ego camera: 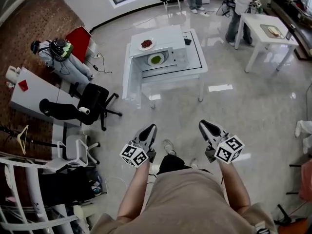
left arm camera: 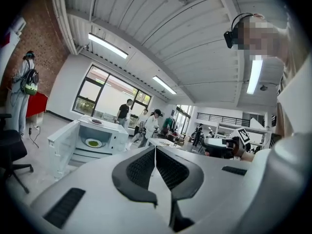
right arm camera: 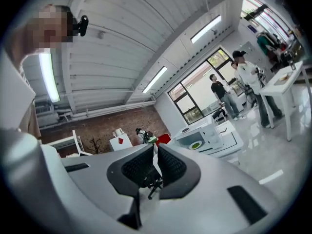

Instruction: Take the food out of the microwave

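Note:
The white microwave [ego camera: 170, 45] stands on a low white table [ego camera: 195, 68] some way ahead, its door [ego camera: 127, 74] swung open to the left. Inside lies a plate of green food [ego camera: 156, 59]; a plate of red food [ego camera: 146, 44] rests on top. My left gripper [ego camera: 151, 127] and right gripper [ego camera: 204, 124] are held level side by side, far short of the table, both shut and empty. The left gripper view shows its shut gripper [left arm camera: 155, 148] with the microwave [left arm camera: 105, 130] and green plate [left arm camera: 93, 143] far beyond. The right gripper view shows its shut gripper [right arm camera: 154, 148] and the green plate [right arm camera: 196, 145].
A black office chair [ego camera: 92, 101] and a grey desk [ego camera: 34, 89] stand at the left. A white table [ego camera: 265, 33] sits at the back right with a person [ego camera: 241, 4] beside it. Glossy floor lies between me and the microwave table.

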Available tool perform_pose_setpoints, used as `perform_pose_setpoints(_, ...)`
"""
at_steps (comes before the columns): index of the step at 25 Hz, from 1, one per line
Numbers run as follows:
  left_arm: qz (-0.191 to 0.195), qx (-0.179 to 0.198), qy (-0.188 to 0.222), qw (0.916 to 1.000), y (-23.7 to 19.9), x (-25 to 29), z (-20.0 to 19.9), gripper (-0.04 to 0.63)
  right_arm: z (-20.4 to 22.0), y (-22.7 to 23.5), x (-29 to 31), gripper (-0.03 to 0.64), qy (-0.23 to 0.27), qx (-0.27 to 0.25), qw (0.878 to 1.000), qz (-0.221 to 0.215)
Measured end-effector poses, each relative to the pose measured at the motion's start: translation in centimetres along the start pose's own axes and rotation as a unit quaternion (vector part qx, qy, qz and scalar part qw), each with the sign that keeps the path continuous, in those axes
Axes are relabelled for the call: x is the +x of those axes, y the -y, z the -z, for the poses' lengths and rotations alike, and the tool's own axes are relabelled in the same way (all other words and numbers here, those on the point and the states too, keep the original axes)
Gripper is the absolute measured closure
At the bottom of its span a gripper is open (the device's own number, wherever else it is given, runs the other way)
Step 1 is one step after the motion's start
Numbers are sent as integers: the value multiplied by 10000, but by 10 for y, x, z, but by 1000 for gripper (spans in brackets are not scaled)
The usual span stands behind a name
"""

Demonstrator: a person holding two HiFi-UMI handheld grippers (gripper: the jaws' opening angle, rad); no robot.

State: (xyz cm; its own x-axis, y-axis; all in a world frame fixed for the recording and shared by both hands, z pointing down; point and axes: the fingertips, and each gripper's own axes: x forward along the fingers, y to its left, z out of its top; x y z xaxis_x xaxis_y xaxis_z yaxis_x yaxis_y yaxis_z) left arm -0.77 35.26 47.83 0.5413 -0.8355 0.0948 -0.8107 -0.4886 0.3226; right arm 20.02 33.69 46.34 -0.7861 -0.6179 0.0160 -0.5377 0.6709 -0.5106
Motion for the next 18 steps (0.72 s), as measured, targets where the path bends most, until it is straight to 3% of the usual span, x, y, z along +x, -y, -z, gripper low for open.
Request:
perform_pose_setpoints(8,-18,-121,-96,9999,-57,44,-4,598,-4,37,63,601,-65,200,9996,164)
perform_pose_setpoints(13,-231,120,-152,9995,-117,89,-25,598,-11,66,118,598,-188,257,9989,336)
perform_pose_setpoints(18,-144,166,-137,9997,-167,133,-53,598,-26,87,177,558,-261,354,9982,396)
